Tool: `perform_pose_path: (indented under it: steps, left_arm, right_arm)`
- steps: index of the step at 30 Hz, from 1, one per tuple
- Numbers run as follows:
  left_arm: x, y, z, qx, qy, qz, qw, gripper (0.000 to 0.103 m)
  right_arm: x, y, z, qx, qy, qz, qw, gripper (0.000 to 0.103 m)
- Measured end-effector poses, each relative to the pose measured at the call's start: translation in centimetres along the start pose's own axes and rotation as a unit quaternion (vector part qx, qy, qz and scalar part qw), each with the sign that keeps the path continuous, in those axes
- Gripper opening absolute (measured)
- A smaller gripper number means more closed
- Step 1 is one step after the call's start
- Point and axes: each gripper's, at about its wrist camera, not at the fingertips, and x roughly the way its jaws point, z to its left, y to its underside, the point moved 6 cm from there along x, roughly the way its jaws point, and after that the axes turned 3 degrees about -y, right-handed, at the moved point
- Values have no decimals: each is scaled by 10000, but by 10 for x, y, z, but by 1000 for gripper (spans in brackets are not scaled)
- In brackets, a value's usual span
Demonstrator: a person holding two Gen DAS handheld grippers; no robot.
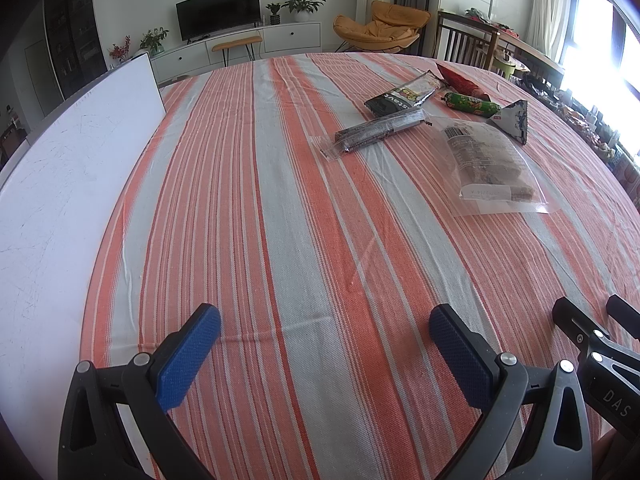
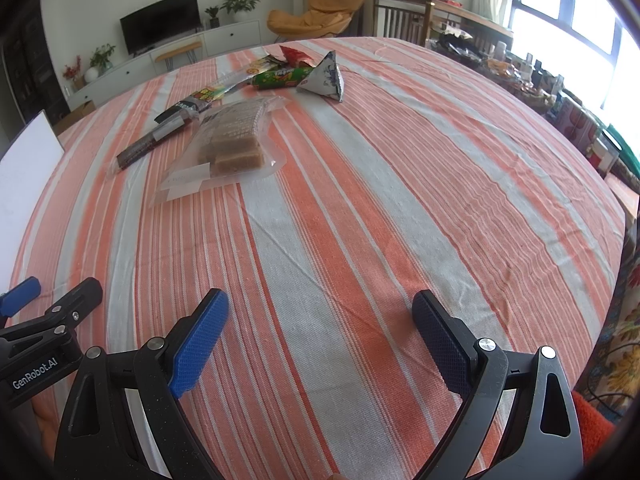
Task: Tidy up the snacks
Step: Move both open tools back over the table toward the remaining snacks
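Note:
Several snacks lie at the far side of the striped tablecloth. A clear bag of brown biscuits (image 1: 490, 162) (image 2: 232, 146) is nearest. Beside it lie a long dark bar (image 1: 380, 131) (image 2: 150, 142), a black snack pack (image 1: 404, 98) (image 2: 200, 98), a green sausage pack (image 1: 472, 103) (image 2: 284, 77), a red pack (image 1: 456, 77) (image 2: 294, 55) and a blue-white triangular pack (image 1: 514, 120) (image 2: 326, 79). My left gripper (image 1: 326, 334) is open and empty, low over the near cloth. My right gripper (image 2: 320, 318) is open and empty, to its right. Both are well short of the snacks.
A white board (image 1: 60, 184) (image 2: 24, 160) lies along the table's left side. The right gripper's body shows at the left view's right edge (image 1: 600, 356). Beyond the table stand a TV cabinet (image 1: 240, 46), an orange chair (image 1: 380, 26) and a cluttered sideboard (image 2: 540, 80).

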Motion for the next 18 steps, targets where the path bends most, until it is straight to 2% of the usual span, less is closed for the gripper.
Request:
perform_pose_path:
  steps: [3,7,13,18]
  left_arm:
    - [0,0,0,48,12,19,10000,103]
    - [1,-1,8,172,77,277,9994,103]
    - [-3,7,21,46,-25,-9,10000,103]
    - [-3,7,21,29,-6,-3,10000,103]
  right_arm:
    - [-1,-1,-1,5,3,-16,10000,96]
    - [-3,-2,-1,3,-5,-34,10000,96]
    - [-3,-2,-3,68,-110,-61,9999,96]
    - [-12,-10,-22,877,-934,-146,9917,96]
